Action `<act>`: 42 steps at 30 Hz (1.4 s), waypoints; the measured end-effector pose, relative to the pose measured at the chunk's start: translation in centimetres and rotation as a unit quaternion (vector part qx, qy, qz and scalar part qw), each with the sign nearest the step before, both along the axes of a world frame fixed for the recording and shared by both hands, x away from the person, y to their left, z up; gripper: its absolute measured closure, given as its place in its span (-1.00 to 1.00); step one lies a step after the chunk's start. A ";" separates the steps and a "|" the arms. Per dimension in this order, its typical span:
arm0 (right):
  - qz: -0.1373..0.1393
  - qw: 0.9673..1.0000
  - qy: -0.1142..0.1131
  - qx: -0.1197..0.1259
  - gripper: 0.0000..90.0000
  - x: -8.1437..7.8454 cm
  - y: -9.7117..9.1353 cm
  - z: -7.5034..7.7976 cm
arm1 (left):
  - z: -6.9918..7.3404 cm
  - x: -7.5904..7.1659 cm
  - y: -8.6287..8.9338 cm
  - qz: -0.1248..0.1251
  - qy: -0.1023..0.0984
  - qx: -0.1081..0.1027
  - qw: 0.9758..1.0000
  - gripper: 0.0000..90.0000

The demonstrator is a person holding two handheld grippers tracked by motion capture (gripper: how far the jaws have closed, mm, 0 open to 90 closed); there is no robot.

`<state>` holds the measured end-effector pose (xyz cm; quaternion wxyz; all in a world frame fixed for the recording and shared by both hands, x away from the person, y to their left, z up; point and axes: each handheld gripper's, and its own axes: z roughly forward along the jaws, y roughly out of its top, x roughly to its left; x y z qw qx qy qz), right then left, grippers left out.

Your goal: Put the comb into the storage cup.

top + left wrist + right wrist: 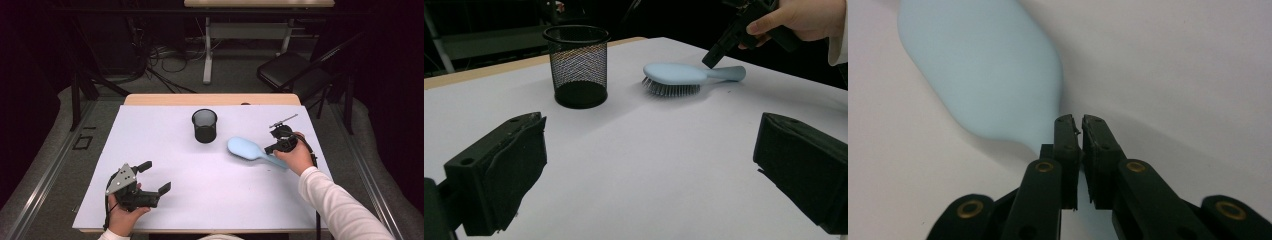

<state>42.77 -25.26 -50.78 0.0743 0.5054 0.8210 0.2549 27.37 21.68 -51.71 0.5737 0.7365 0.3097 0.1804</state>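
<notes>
White tabletop (200, 185): one mesh cup (204, 126), one blue hairbrush (247, 149). Right gripper (1077, 120) fingers nearly together, seemingly just above the brush handle, a slit between. Left gripper (157, 177) fingers wide apart, empty, brush well beyond.

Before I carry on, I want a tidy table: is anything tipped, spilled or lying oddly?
Nothing stands out. The black mesh cup stands upright on the white sheet, and the pale blue hairbrush lies bristles down beside it, apart from it. No spill or damage shows.
</notes>
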 end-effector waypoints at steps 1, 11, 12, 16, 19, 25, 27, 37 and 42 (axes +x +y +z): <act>0.001 1.000 -0.001 -0.001 0.86 0.0 0.0 0.0 | 0.0 0.0 0.0 0.000 0.000 0.000 1.000 -0.98; 0.009 1.000 -0.019 0.003 0.69 -0.1 0.1 1.0 | 0.0 0.0 0.0 -0.001 0.000 0.001 1.000 -0.98; 0.008 1.000 -0.018 0.004 0.66 -0.1 0.1 1.1 | 0.0 0.0 0.0 0.000 0.000 0.000 1.000 -0.98; 0.014 1.000 -0.026 0.001 0.56 -0.2 0.2 1.3 | 0.0 0.0 0.0 0.000 0.000 0.001 1.000 -0.98; 0.013 1.000 -0.026 -0.001 0.46 -0.3 0.3 1.6 | 0.0 0.0 0.0 0.000 0.000 0.001 1.000 -0.98; 0.022 0.999 -0.029 -0.006 0.25 -0.5 0.5 2.0 | 0.0 0.0 0.0 0.000 0.000 0.001 1.000 -0.98; 0.026 0.999 -0.024 -0.011 0.18 -0.5 0.6 2.0 | 0.0 0.0 0.0 0.000 0.000 0.001 1.000 -0.98; 0.047 0.998 -0.020 -0.029 0.08 -0.6 0.9 2.4 | 0.0 0.0 0.0 0.000 0.000 0.002 1.000 -0.98; 0.068 0.997 -0.025 -0.040 0.06 -0.6 1.1 2.8 | 0.0 0.0 0.0 0.000 0.000 0.002 1.000 -0.98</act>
